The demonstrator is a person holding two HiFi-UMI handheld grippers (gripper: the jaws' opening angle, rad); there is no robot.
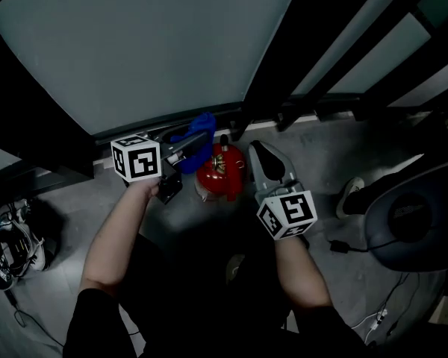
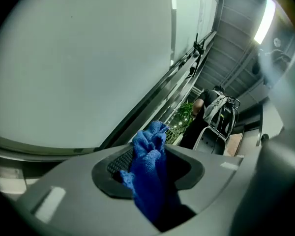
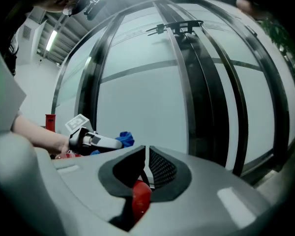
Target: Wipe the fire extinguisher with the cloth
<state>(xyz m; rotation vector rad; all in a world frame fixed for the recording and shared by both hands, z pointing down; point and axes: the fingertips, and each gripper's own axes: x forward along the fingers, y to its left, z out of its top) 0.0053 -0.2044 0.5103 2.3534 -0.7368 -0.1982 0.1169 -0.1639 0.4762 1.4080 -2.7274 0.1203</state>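
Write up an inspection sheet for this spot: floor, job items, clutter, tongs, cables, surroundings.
Surface: grey floor.
Job's things: red fire extinguisher near the foot of the glass wall; blue cloth, bunched up.
Clutter: pale shoe; dark rounded unit, kind unclear.
Grippers: left tongs shut on the cloth; right tongs shut on a red part, apparently of the extinguisher.
Cables: black lead and white cable at the right; tangle at the left.
Surroundings: glass wall with dark frames.
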